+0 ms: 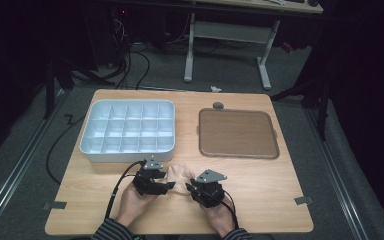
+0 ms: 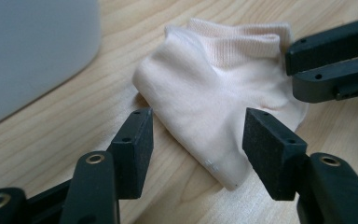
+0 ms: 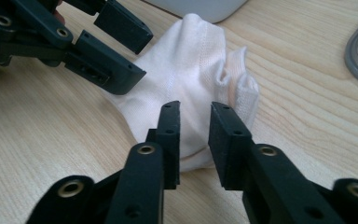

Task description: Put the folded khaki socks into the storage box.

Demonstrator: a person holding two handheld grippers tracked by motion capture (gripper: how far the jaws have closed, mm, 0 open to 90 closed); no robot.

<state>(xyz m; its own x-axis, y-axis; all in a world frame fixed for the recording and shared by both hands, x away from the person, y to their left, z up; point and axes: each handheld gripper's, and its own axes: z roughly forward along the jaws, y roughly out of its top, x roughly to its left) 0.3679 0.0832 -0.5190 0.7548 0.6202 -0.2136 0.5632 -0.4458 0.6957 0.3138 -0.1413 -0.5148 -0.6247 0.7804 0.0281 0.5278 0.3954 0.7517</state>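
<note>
Pale sock (image 2: 214, 107) flat on surface (image 1: 260, 185); left gripper (image 2: 196, 149) apart, right gripper (image 3: 193, 140) narrowly apart, unclamped; best pinched at opposite edges, lifted evenly.

Pale pink ankle sock (image 2: 214, 102), folded, slightly rumpled, lies flat on wooden surface (image 1: 270, 185) near front edge; ribbed cuff end faces away toward far side.

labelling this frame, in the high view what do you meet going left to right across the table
white compartment tray → left gripper → pale sock → right gripper → brown tray
</note>
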